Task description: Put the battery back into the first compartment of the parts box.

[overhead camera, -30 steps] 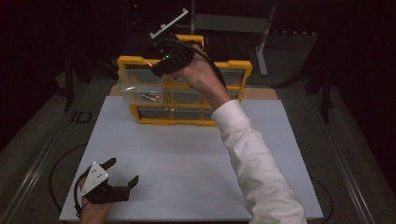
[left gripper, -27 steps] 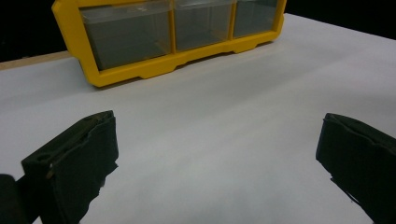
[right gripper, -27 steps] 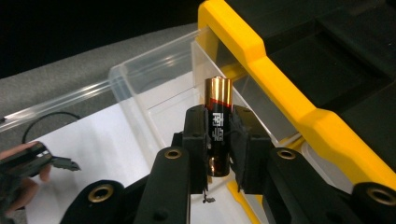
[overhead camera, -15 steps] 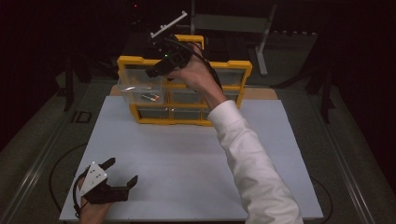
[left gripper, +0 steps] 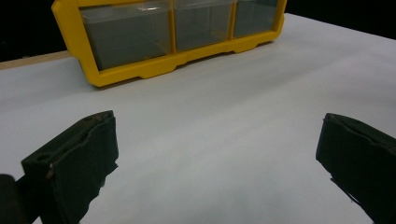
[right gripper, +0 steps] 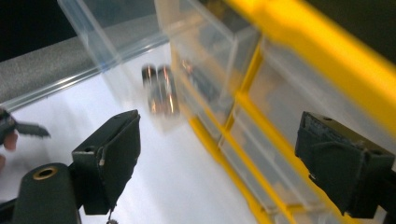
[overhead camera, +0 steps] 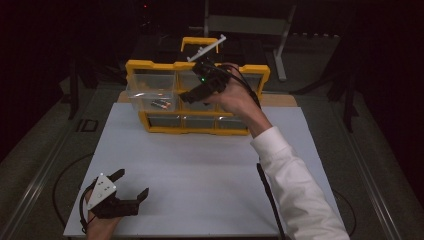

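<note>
place: lab or workshop | showing: dark room, white table carrying yellow drawer cabinet, metal stands standing behind

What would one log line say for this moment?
right gripper: jaws just opened, nothing between, beside pulled-out drawer | batteries: in drawer | left gripper: open, over table

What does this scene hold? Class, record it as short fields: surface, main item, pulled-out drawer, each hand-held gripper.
surface: white board
main item: yellow drawer cabinet, at the board's far edge
pulled-out drawer: clear drawer, upper left, with small metallic cylinders inside
right hand-held gripper: beside the open drawer, jaws just opened, nothing between them
left hand-held gripper: low at the near left, open, empty
</note>
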`<state>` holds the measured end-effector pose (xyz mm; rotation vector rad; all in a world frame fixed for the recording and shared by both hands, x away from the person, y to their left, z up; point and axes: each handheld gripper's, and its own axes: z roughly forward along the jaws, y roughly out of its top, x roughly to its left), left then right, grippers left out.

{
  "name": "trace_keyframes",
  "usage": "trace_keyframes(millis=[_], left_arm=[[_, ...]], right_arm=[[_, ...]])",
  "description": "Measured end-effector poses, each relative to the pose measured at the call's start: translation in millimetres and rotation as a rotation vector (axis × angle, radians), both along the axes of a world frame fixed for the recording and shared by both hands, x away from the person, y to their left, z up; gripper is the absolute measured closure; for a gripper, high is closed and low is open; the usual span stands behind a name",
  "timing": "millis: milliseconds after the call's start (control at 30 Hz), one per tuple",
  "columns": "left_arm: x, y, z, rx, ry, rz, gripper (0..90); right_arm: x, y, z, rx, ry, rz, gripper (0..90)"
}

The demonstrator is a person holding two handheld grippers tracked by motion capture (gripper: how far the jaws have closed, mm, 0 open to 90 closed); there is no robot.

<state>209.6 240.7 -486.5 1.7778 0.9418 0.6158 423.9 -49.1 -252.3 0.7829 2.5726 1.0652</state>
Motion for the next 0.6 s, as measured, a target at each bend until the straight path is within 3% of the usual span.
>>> trace_keyframes(millis=[67, 333, 500, 600], left_arm=[[0.1, -0.2, -0.2, -0.002, -0.003, 0.001, 0.0], [0.8, -1.0, -0.3, -0.001, 0.001, 0.000, 0.0], [1.4, -1.2, -0.2, -0.003, -0.001, 0.001, 0.0], [2.4, -1.0, -0.3, -0.004, 0.000, 0.002, 0.0]], right_arm=[[-8.7, -12.2, -16.0, -0.037, -0.030, -0.019, 14.2], [-34.5, -44.8, -62.0, -0.041, -0.008, 0.014, 13.7], [-49.8, -65.9, -92.1, -0.014, -0.014, -0.028, 13.8], [-59.7, -79.4, -109.2, 0.044, -0.015, -0.056, 13.8]])
